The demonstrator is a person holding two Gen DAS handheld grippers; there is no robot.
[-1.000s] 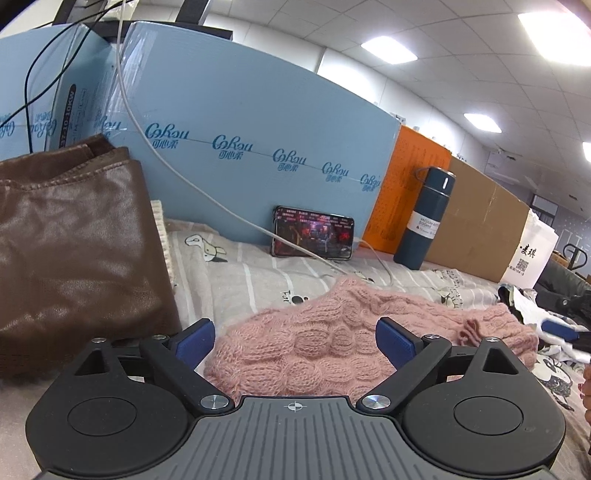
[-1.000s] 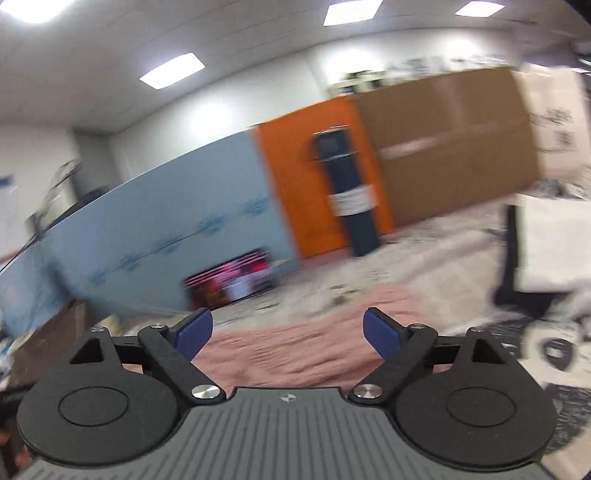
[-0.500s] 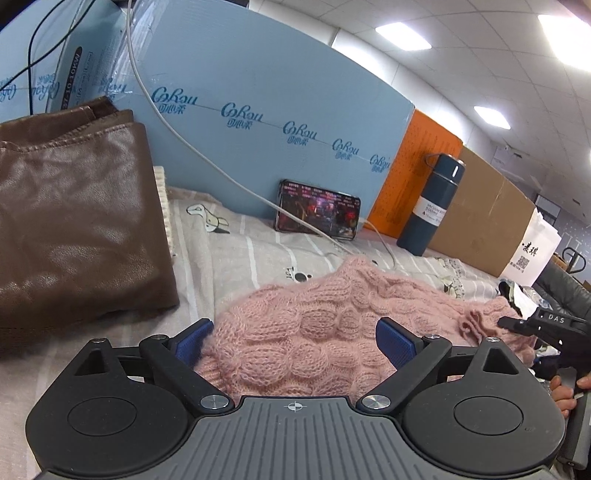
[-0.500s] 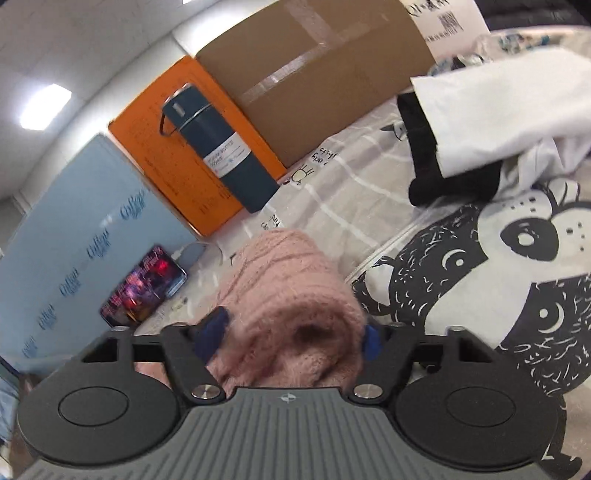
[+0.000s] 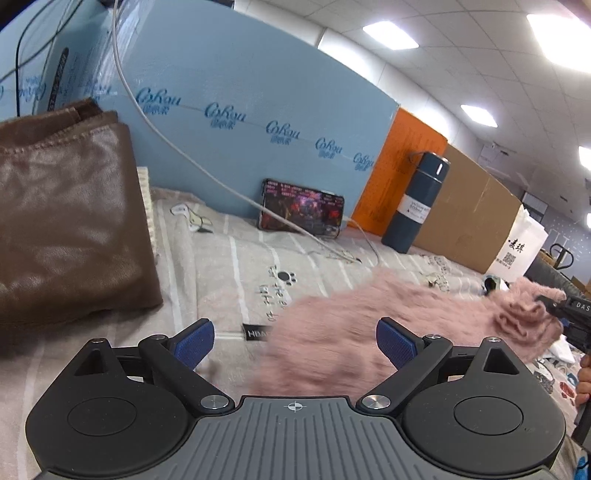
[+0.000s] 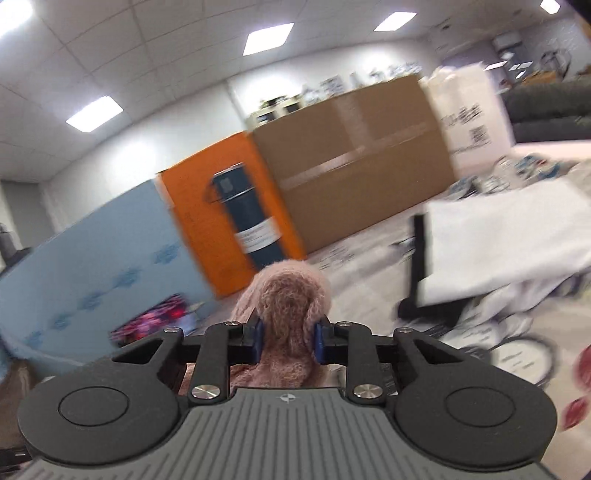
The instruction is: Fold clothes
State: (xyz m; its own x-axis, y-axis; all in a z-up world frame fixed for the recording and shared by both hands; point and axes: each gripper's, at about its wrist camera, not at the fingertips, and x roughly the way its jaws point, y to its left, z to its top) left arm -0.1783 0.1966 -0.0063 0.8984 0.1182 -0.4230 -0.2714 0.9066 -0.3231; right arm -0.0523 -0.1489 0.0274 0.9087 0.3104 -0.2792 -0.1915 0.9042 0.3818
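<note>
Pink knit sweater [image 5: 369, 325] | right gripper [image 6: 288, 341] clenches its far-right end, lifting to fold | left gripper [image 5: 295, 341] released, waiting near.

Tiled ceiling [image 5: 424, 44] with lit panel lights [image 5: 390, 32] across the upper right. Blue foam board [image 5: 240, 110] fills the centre — orange board [image 5: 402, 162] and cardboard panel [image 5: 472, 206] continue rightward.

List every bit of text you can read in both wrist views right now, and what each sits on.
"CoRou", repeated along the blue foam board, small characters beneath unreadable.
"DAS", cut off, on the right gripper.
"HDA", partly hidden, on a black tag beside the pink sweater.
Thermos label, white bag, phone screen: too small.
Right wrist view: all blurred.
</note>
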